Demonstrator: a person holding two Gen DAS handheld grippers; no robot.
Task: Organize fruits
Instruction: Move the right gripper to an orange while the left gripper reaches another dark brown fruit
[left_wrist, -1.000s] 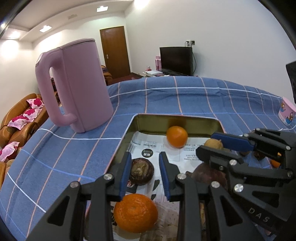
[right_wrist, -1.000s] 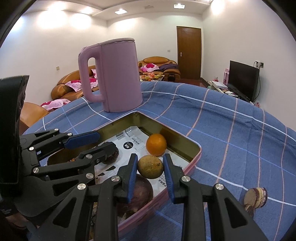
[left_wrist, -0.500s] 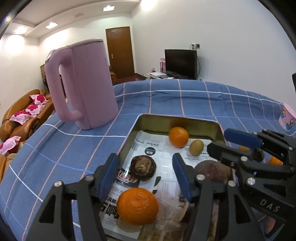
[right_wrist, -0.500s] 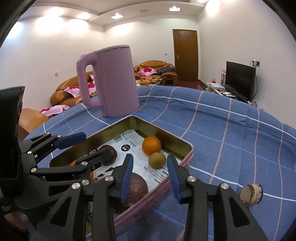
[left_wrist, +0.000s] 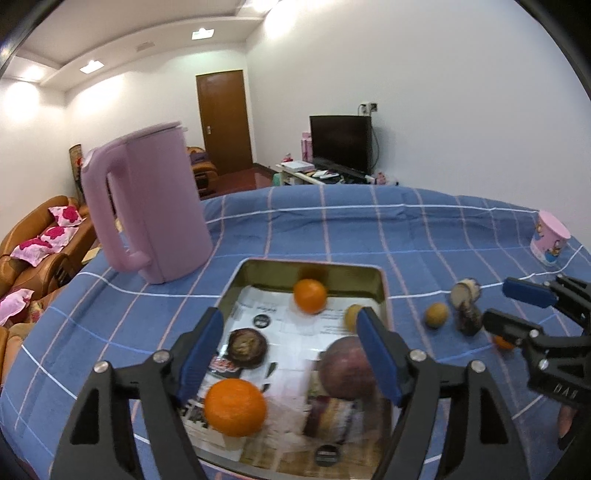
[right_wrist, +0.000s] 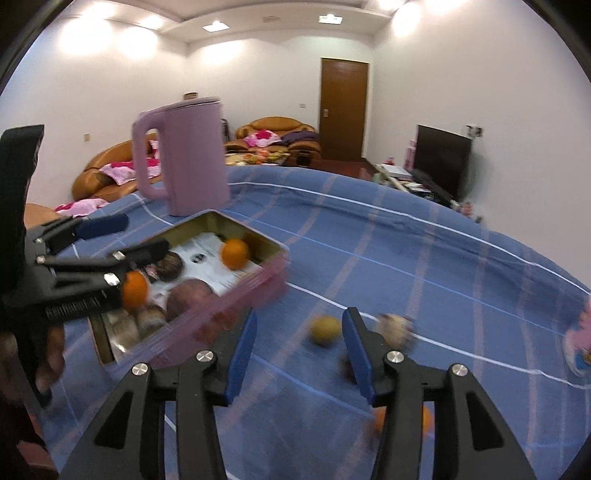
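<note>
Two sets of jaws stand wide open, gripping nothing. Left gripper (left_wrist: 290, 350) hovers over the tray (left_wrist: 383, 291), which holds oranges and dark fruits. Right gripper (right_wrist: 300, 354) frames a small yellow-brown fruit (right_wrist: 325, 329), round and blurred, on the blue checked counter (right_wrist: 406, 266).

The left gripper (left_wrist: 290, 347) points forward, its blue-padded jaws spread wide and holding nothing. The right gripper (right_wrist: 301, 354), to its right, is likewise spread wide and holds nothing.
</note>
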